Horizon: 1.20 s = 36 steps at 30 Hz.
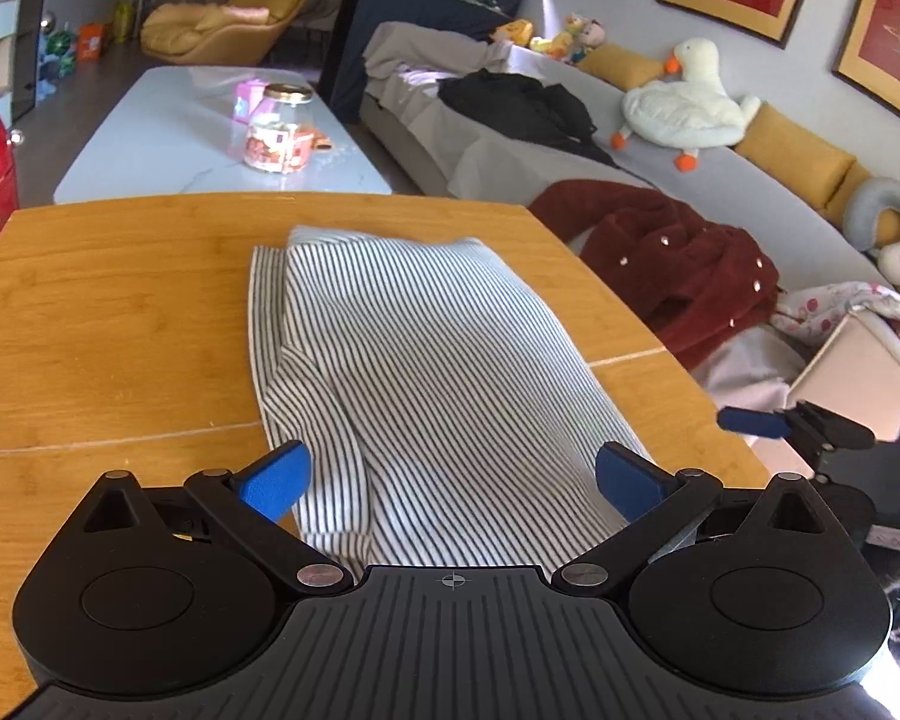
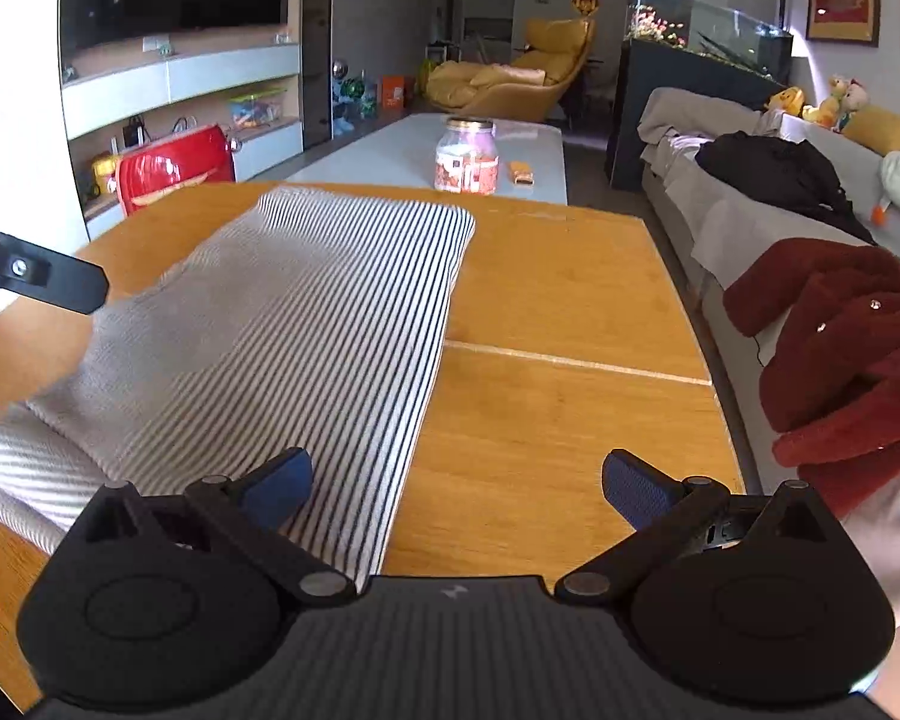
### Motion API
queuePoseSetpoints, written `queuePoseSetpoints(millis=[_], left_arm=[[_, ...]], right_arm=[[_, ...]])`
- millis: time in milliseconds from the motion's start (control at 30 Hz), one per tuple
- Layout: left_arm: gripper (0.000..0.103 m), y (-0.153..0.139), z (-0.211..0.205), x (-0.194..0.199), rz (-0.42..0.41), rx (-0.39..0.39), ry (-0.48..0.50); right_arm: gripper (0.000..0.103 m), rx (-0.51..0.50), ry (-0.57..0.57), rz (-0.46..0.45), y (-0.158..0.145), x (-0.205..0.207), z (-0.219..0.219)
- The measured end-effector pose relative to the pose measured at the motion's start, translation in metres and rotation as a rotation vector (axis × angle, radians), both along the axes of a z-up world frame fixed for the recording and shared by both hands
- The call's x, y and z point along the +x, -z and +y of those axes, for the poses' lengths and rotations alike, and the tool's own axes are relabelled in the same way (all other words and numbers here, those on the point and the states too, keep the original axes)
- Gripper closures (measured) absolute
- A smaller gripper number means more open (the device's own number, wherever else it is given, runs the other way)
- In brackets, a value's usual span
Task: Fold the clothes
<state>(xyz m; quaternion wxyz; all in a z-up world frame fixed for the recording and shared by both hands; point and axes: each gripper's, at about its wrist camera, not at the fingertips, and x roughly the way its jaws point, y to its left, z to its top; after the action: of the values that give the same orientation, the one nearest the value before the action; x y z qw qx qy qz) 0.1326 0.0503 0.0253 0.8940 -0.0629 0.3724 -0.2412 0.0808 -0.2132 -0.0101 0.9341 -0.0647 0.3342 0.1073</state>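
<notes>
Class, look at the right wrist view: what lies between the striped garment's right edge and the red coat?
Only bare wooden table, then its edge; the striped garment and red coat stay apart.

The folded garment (image 1: 414, 360) lies on the wooden table (image 1: 120, 312), running from 6 toward 12 o'clock in the left wrist view; the left gripper (image 1: 453, 483) hangs over its near end, jaws apart; the right gripper (image 2: 456, 486) sits at the garment's 3 o'clock edge; beyond the table at 12 stands a jar (image 2: 467, 156) on a low table (image 1: 168, 138); a sofa (image 1: 720, 180) runs along 2 o'clock.
</notes>
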Motion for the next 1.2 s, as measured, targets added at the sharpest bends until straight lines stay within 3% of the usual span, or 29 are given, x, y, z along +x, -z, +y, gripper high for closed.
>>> queuePoseSetpoints(millis=[100, 367, 533, 800, 1033, 1100, 1200], left_arm=[[0.0, 0.015, -0.007, -0.008, 0.045, 0.041, 0.042], [0.0, 0.038, -0.005, -0.014, 0.096, 0.069, 0.029], [0.0, 0.026, -0.005, -0.022, 0.041, 0.09, 0.037], [0.0, 0.003, -0.015, -0.025, -0.022, 0.025, 0.043], [0.0, 0.026, -0.039, -0.022, -0.001, 0.167, 0.062], [0.0, 0.031, -0.038, -0.025, -0.009, 0.185, 0.067], [0.0, 0.036, -0.031, -0.024, 0.026, 0.143, 0.051]], right_arm=[[0.0, 0.022, 0.014, 0.003, 0.005, -0.003, 0.0], [0.0, 0.022, -0.011, 0.007, -0.002, -0.008, -0.004], [0.0, 0.037, -0.027, -0.044, -0.017, -0.012, -0.005], [0.0, -0.022, -0.033, -0.012, 0.001, -0.014, 0.006], [0.0, 0.055, -0.056, 0.003, -0.013, -0.027, -0.012], [0.0, 0.065, -0.048, -0.027, -0.02, -0.03, -0.016], [0.0, 0.077, -0.07, -0.057, -0.024, -0.035, -0.014]])
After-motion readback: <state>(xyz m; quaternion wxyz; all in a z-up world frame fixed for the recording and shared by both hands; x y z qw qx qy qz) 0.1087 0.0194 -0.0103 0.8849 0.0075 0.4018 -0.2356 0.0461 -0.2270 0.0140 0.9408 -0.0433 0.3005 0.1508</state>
